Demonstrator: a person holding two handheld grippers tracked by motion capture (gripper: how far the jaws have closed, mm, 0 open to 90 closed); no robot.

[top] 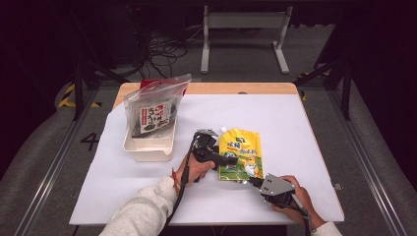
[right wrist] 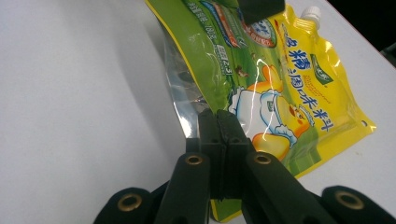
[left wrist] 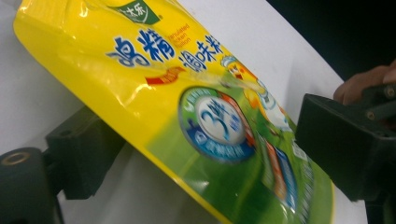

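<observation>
Pouch: yellow-and-green spouted pouch (top: 240, 155) near the middle of the white surface (top: 305, 128), right of the cream bin, partly lifted off the sheet.
Right gripper (top: 256, 183): jaws closed on the pouch's bottom edge, pinching the seam at the near end.
Left gripper (top: 231, 160): jaws spread wide on either side of the pouch's left edge, one beneath and one above, not yet pressing.
Step in hand: apparently a two-point pickup of the pouch.
Doing it well: close the left jaws squarely on the flat side seam, not the bulging belly; keep the right pinch steady; raise both ends together so the soft pack does not sag or slip.
Cream bin (top: 149, 142): left of the pouch; holding a clear zip bag (top: 155, 105) standing upright.
Zip bag contents: a dark packet with a red-and-white label.
</observation>
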